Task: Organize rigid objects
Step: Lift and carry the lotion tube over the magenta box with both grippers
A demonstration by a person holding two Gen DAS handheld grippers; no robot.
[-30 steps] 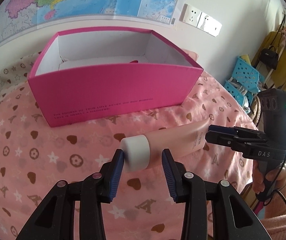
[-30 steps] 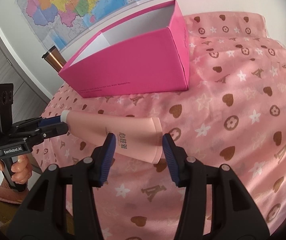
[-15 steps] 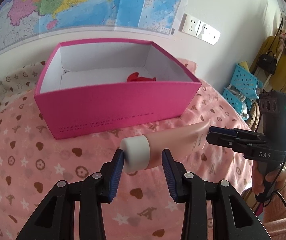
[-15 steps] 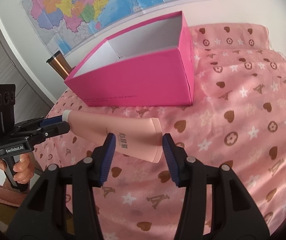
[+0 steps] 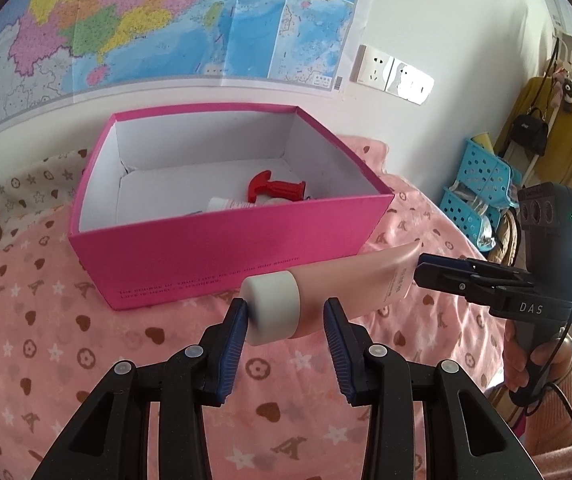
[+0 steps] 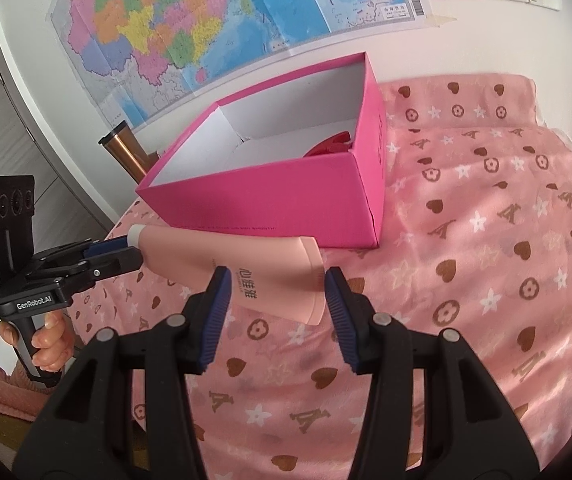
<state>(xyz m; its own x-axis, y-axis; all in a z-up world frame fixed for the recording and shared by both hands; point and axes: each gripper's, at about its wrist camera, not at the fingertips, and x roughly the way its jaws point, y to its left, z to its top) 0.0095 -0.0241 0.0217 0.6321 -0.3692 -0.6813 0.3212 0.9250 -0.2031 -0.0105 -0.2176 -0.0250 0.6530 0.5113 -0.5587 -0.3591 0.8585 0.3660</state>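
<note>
pink tube [image 5: 349, 284] with a white cap [image 5: 272, 307] hangs level above the heart-print cloth [image 5: 46, 340], carried at both ends. the left gripper [image 5: 286, 322] has its cap end between blue pads [image 5: 233, 332]; one pad touches the cap, the other shows a small gap, so whether it truly clamps i cannot tell. the right gripper [image 6: 276, 300] straddles the flat crimped end, its pads at the tube's edges, grip likewise unclear. just beyond both sets of fingers stands the open magenta box [image 5: 222, 248], with a red-capped item [image 5: 276, 190] inside. a copper tumbler [image 6: 126, 152] stands behind the box.
</note>
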